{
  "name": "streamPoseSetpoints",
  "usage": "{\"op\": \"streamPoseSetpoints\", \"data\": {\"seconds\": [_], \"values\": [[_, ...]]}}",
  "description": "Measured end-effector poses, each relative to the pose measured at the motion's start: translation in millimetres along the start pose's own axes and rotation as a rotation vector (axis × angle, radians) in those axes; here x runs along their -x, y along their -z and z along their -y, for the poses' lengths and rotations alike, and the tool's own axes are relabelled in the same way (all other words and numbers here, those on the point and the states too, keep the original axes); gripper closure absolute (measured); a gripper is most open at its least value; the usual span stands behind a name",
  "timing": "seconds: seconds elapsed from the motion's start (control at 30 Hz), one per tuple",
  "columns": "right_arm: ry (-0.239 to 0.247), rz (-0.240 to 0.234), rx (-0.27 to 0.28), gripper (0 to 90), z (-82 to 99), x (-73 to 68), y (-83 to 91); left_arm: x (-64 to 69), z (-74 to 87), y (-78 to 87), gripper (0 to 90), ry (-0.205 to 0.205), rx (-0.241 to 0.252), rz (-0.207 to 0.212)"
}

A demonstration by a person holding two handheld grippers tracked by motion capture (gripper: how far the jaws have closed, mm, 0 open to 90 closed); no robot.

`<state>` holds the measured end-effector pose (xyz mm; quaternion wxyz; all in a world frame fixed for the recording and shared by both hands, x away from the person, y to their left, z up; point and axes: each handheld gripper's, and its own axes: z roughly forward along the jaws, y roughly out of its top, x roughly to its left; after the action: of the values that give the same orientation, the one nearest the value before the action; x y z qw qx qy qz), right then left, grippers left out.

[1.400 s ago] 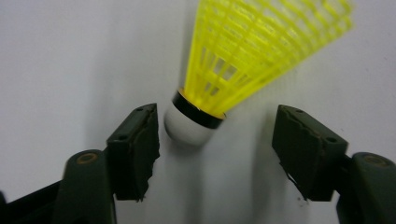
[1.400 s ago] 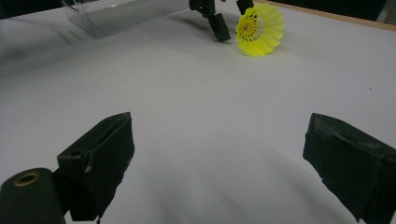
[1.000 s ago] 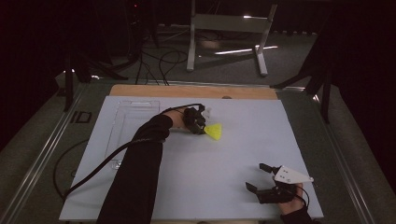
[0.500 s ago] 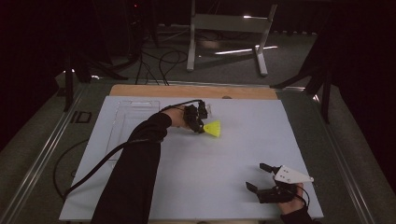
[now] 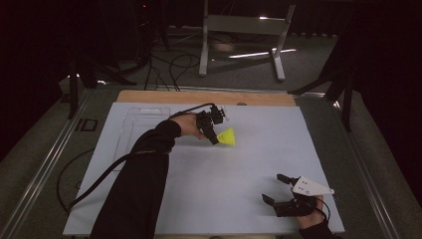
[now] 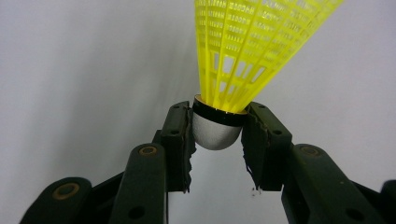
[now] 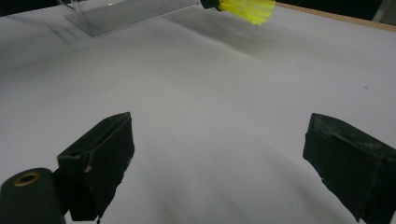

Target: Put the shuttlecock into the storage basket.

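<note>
The left gripper (image 6: pixel 217 140) pinched the yellow shuttlecock (image 6: pixel 243 56) by its grey cork, which sat between the jaw tips with the skirt fanning out beyond them. The right gripper (image 5: pixel 278 190) rested on the white sheet (image 5: pixel 259 149), jaws spread wide, well apart from the shuttlecock.

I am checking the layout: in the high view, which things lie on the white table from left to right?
Clear box → left tongs → yellow shuttlecock → right tongs.
</note>
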<state>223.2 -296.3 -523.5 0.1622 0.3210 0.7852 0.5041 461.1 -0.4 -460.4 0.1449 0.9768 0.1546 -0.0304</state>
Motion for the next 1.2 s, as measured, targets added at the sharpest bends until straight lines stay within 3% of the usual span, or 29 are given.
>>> {"op": "streamPoseSetpoints", "data": {"seconds": [0.2,0.23,0.4,0.5,0.67,0.8,1.2], "values": [[0.003,0.001,0.003,8.7,-0.2,0.0,0.2,8.1,1.4,8.7,64.2,-0.013,0.024,-0.013],[0.006,0.003,0.003,8.7,-0.5,0.1,0.5,14.5,2.0,16.1,64.2,-0.008,0.045,-0.014],[0.008,0.006,-0.001,8.7,-0.8,0.0,1.0,21.7,3.1,27.5,64.2,0.013,0.042,0.001],[0.007,0.008,0.0,8.7,-1.0,-0.2,1.1,29.9,6.4,39.0,64.2,0.015,0.057,-0.017],[0.006,0.012,0.002,8.7,-1.1,-0.2,0.9,33.3,12.5,49.8,64.1,0.052,0.07,-0.01],[0.006,0.012,0.001,8.7,-1.2,-0.3,0.9,36.2,19.0,58.3,64.2,0.054,0.079,-0.013],[0.005,0.015,-0.007,8.7,-1.3,-0.6,0.4,38.5,44.1,79.8,64.2,0.109,0.107,-0.053]]}}
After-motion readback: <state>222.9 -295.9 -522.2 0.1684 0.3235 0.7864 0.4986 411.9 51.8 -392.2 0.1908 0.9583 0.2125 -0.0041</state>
